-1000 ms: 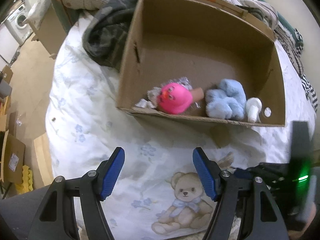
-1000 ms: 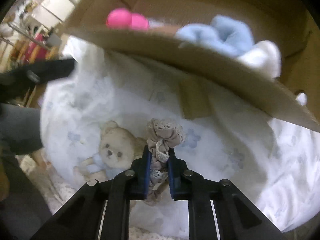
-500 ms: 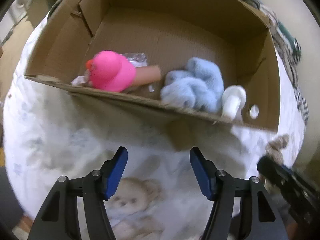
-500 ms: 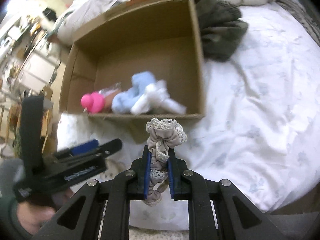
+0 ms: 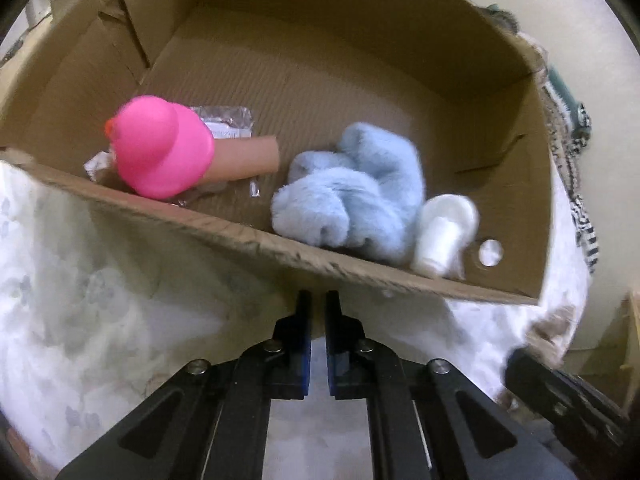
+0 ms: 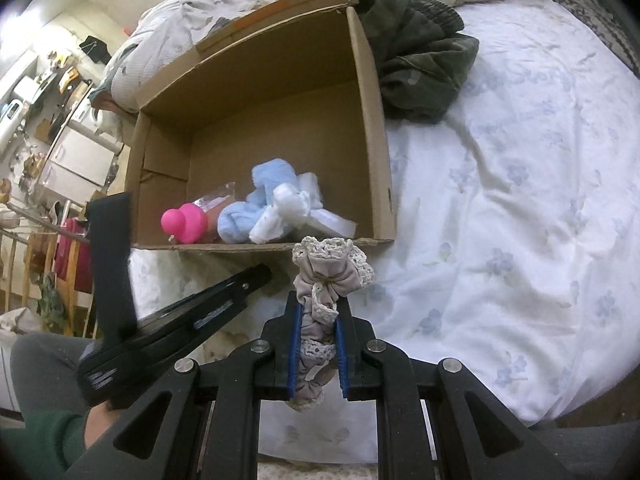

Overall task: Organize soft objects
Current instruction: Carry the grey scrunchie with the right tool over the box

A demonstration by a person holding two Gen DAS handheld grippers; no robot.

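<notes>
The right gripper (image 6: pixel 317 332) has its blue fingers (image 6: pixel 294 350) pressed on a grey lace-trimmed scrunchie (image 6: pixel 326 276), whose frilled top sticks up past the fingertips while its lower end hangs behind them, partly hidden. Just beyond the fingertips stands the open cardboard box (image 6: pixel 370 120) on the flowered bed sheet (image 6: pixel 520 200). The box's near wall cuts off the bottoms of the pink toy (image 5: pixel 160 146), the pale blue plush (image 5: pixel 352 196) and the white soft piece (image 5: pixel 444 232) lying inside along it. A cardboard tube (image 5: pixel 248 158) and crinkled clear wrapping (image 5: pixel 228 120) are half covered by the pink toy. The left gripper (image 5: pixel 315 308) has its fingers drawn almost together with nothing between them, the tips just short of the box's near wall. From the right wrist view it appears only as a blurred dark shape left of the scrunchie.
</notes>
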